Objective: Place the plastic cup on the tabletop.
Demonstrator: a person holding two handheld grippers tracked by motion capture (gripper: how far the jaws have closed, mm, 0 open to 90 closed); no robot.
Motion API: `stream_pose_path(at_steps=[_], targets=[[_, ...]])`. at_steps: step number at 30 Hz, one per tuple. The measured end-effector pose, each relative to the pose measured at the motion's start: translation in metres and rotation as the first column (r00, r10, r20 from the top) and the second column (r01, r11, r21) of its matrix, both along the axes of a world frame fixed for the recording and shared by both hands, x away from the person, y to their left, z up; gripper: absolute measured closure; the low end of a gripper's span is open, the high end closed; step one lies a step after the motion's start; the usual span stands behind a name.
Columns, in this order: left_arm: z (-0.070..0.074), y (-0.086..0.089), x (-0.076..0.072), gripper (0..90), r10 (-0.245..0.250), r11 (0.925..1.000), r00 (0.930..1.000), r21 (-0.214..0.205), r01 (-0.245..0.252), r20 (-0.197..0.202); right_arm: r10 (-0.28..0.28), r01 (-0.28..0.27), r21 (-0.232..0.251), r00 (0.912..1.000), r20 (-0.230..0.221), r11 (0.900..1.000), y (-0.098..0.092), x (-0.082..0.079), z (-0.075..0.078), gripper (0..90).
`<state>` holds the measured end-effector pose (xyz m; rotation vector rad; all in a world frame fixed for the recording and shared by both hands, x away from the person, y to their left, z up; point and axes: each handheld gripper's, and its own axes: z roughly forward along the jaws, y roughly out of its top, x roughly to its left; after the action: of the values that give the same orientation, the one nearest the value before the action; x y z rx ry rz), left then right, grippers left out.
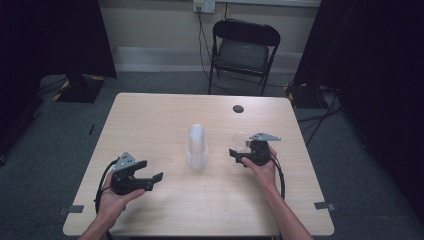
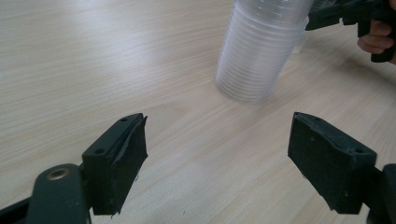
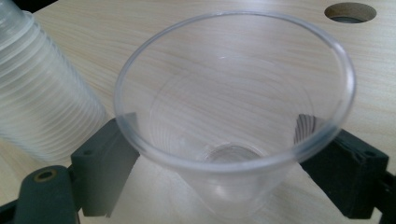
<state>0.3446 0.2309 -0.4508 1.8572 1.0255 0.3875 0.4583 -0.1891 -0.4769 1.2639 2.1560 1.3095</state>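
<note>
Setting one clear cup (image 3: 233,126) down between my wide-open right gripper (image 3: 219,158) jaws, I must next back away without tipping it, my left gripper (image 2: 217,158) open and empty.

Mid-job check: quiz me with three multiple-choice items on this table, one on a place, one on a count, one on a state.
1. Where is the single clear cup?
A) between the right claw's jaws
B) on the chair
C) on the floor
2. How many round holes are in the tabletop?
A) three
B) one
C) five
3. The left claw is:
A) shut on a cup
B) shut, empty
C) open, empty

1 A: the jaws flank it.
2 B: one hole near the far edge.
3 C: bare wood shows between its spread jaws.
</note>
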Motion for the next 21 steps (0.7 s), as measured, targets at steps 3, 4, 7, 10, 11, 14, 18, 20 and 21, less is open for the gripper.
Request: stream_pose_path(at_steps=[3, 4, 7, 10, 11, 14, 18, 20, 21], targets=[[0.000, 0.000, 0.000, 18.0, 0.005, 1.0000, 1.0000, 0.002, -0.005, -0.001, 0.001, -0.001, -0.006, 1.0000, 0.008, 1.0000, -0.003, -0.004, 0.003, 14.5], [0.000, 0.000, 0.000, 17.6, 0.005, 1.0000, 1.0000, 0.002, -0.005, -0.001, -0.001, 0.001, -0.008, 1.0000, 0.004, 1.0000, -0.004, -0.005, 0.003, 14.5], [0.000, 0.001, 0.001, 17.2, 0.016, 0.9999, 0.9999, -0.002, -0.016, -0.007, -0.001, 0.001, -0.005, 1.0000, -0.009, 1.0000, -0.008, -0.009, 0.004, 14.5], [0.000, 0.000, 0.001, 16.3, 0.020, 0.9998, 0.9997, -0.002, -0.020, -0.013, 0.006, -0.006, -0.012, 1.0000, -0.008, 0.9999, -0.008, -0.013, 0.006, 14.6], [0.000, 0.000, 0.001, 16.3, 0.021, 0.9998, 0.9996, 0.001, -0.021, -0.016, 0.006, -0.006, -0.013, 1.0000, -0.002, 0.9999, -0.009, -0.014, 0.007, 14.8], [0.000, 0.000, 0.002, 15.9, 0.028, 0.9996, 0.9993, -0.002, -0.028, -0.025, 0.006, -0.006, -0.006, 1.0000, -0.003, 1.0000, -0.011, -0.018, 0.010, 14.8], [0.002, 0.001, 0.002, 15.9, 0.029, 0.9995, 0.9994, 0.010, -0.029, -0.020, 0.009, -0.010, -0.013, 0.9999, -0.007, 0.9999, -0.015, -0.025, 0.011, 15.1], [0.004, 0.000, 0.002, 15.9, 0.036, 0.9993, 0.9992, 0.013, -0.036, -0.018, 0.007, -0.008, -0.017, 1.0000, -0.005, 0.9998, -0.016, -0.029, 0.013, 15.9], [0.004, 0.000, 0.003, 15.8, 0.034, 0.9992, 0.9993, 0.021, -0.034, -0.014, -0.001, 0.000, -0.027, 0.9999, -0.011, 0.9996, -0.017, -0.031, 0.014, 15.8]])
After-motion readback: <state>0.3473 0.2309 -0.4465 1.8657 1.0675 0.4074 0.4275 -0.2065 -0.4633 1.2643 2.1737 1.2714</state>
